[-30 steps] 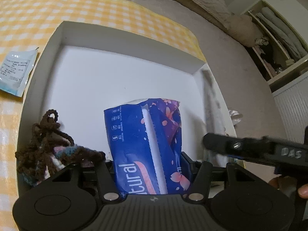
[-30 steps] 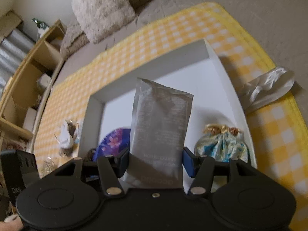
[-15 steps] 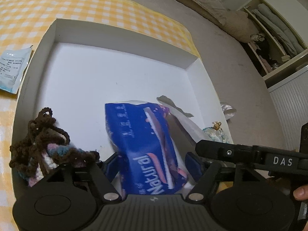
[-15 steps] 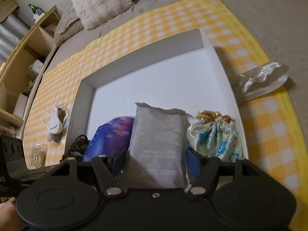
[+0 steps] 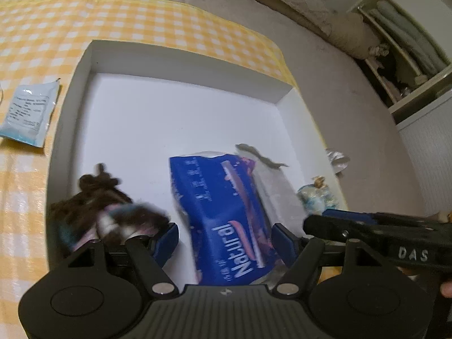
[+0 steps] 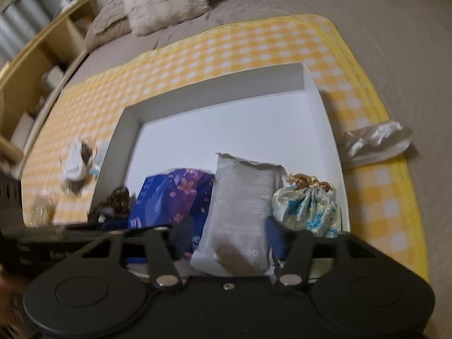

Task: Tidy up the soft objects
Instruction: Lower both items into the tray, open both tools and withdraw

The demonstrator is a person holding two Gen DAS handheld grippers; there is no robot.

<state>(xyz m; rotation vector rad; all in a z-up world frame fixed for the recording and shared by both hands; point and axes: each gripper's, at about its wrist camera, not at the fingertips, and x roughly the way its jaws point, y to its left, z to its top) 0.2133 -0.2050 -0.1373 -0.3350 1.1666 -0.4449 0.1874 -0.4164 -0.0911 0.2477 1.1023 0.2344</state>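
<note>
Tissue pack (image 6: 175, 197) left of pouch (image 6: 243, 212)

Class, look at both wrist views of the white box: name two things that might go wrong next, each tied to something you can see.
1. The left gripper stands open around the blue tissue pack, which leans against the grey pouch; pulling back might tip both.
2. The brown yarn bundle sits at the left gripper's finger and may snag on it.
3. The right gripper is close to the floral drawstring bag and might nudge it against the white box wall.

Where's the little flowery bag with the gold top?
The flowery bag sits inside the white box, by its right wall, right beside the grey pouch. The left wrist view shows it too, at the right.
</note>
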